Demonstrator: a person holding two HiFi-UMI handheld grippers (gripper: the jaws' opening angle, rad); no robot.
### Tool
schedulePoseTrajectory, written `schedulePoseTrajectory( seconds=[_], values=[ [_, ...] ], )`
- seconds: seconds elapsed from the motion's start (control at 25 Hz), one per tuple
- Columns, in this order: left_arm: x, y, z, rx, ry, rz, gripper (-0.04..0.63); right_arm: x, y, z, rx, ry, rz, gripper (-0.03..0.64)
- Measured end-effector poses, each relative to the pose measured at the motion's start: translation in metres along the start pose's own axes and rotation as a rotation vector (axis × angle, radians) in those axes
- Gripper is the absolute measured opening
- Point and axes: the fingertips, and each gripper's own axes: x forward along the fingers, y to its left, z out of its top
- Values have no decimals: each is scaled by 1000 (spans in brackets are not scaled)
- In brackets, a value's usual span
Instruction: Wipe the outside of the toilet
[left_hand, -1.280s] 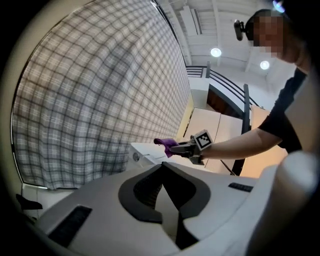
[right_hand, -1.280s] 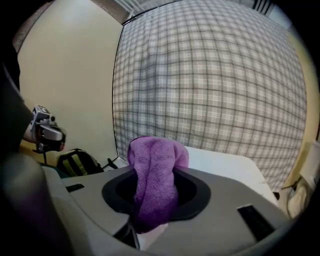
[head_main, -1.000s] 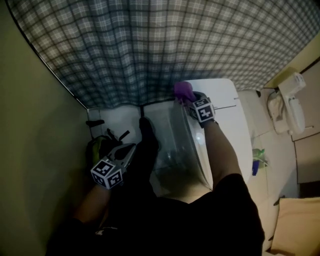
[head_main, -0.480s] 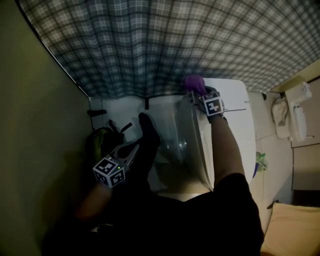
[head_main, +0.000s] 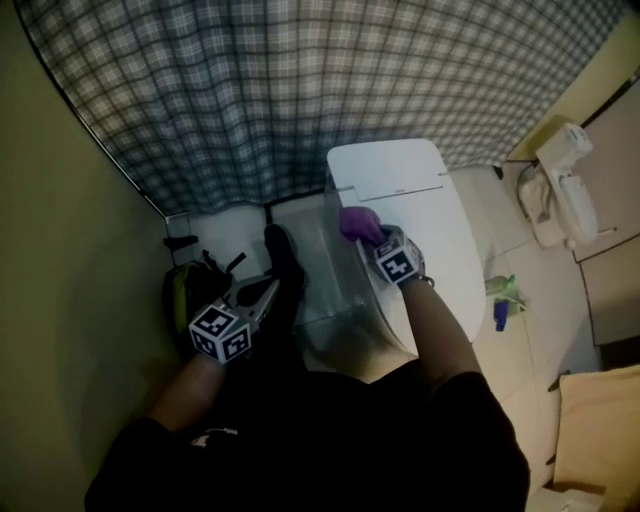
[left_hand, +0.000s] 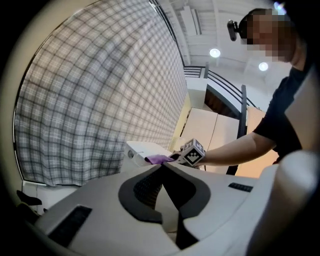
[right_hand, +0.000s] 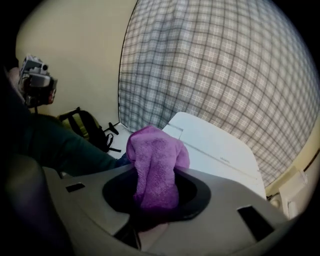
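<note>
1. Toilet (head_main: 440, 235), white with its lid down, stands in front of a plaid curtain (head_main: 300, 90).
2. The right gripper (head_main: 368, 236) has its jaws clamped on a purple cloth (head_main: 357, 221), which bulges up out of them in a soft fold.
3. The cloth sits at the toilet's left edge, just in front of the tank, where the lid meets the side. It looks to be touching the rim there.
4. The person's right forearm reaches over the lid from the near side.
5. The left gripper (head_main: 268, 292) hangs low, left of the bowl and apart from it. Its jaws are brought together at the tips with nothing between them.
6. Its tips aim up toward the right gripper and the cloth.
7. A dark bag (head_main: 185, 295) with green trim lies on the floor by the left wall, just beside the left gripper.
8. A dark shoe (head_main: 282, 258) rests on the pale floor between the bag and the toilet.
9. A spray bottle (head_main: 503, 300) stands on the floor right of the toilet, below a white wall fixture (head_main: 565, 185).
</note>
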Motion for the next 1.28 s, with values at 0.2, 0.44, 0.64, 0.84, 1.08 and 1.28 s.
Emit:
schedulePoseTrajectory(
  seconds=[0.2, 0.44, 0.64, 0.84, 1.08, 1.28],
  values=[
    [11, -60, 15, 62, -36, -41, 5, -74, 52, -79, -44, 48, 29, 124],
    [26, -138, 20, 135, -51, -108, 5, -163, 100, -176, -49, 76, 54, 124],
    [38, -192, 5, 188, -14, -168, 5, -222, 116, -232, -34, 96, -3, 124],
    [48, -222, 1, 197, 3, -209, 5, -241, 120, -251, 49, 30, 23, 130],
    [52, -207, 7, 186, -3, -196, 5, -250, 48, -192, 213, -153, -20, 130],
    [51, -151, 1, 143, 2, -145, 5, -202, -20, -122, 202, -186, -56, 130]
  ],
)
